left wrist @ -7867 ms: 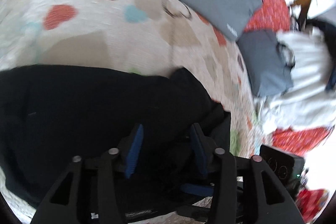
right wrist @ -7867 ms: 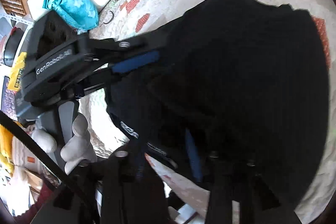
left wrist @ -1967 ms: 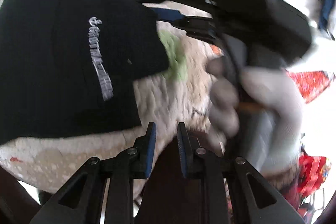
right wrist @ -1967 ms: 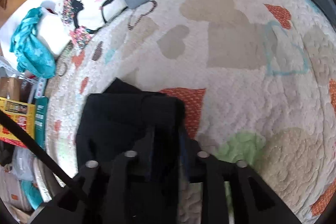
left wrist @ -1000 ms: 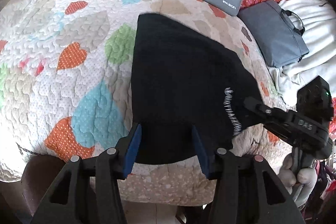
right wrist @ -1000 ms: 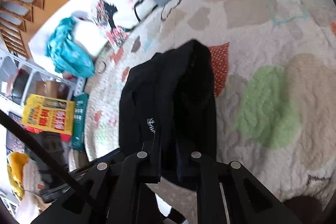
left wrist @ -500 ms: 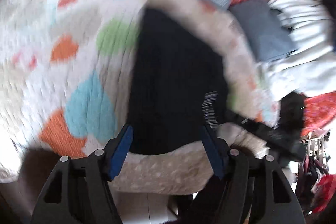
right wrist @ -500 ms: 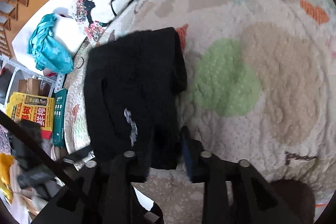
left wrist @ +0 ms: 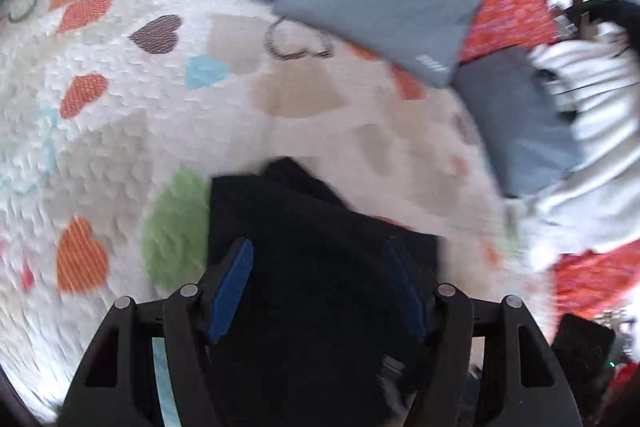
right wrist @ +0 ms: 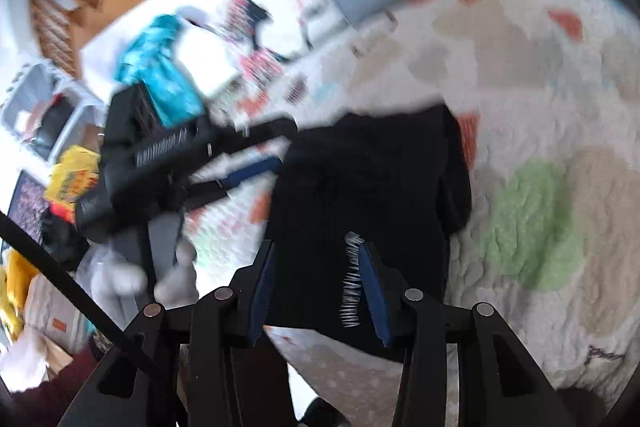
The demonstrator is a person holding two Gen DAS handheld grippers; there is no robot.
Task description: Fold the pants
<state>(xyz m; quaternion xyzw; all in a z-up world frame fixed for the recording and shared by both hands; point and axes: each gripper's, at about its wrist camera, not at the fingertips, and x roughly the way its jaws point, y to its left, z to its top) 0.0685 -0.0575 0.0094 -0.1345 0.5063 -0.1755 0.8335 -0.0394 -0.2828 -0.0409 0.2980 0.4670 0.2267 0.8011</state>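
Our left fingers [left wrist: 232, 287] stand apart over the pants [left wrist: 320, 267], nothing pinched between them. Our right gripper [right wrist: 316, 279] is opening, its blue pads either side of the near edge without pressing. The pants lie as a compact black bundle on the quilt [right wrist: 560, 107] near its front edge. We judge the fold nearly done; next calls for drawing both grippers clear or smoothing.
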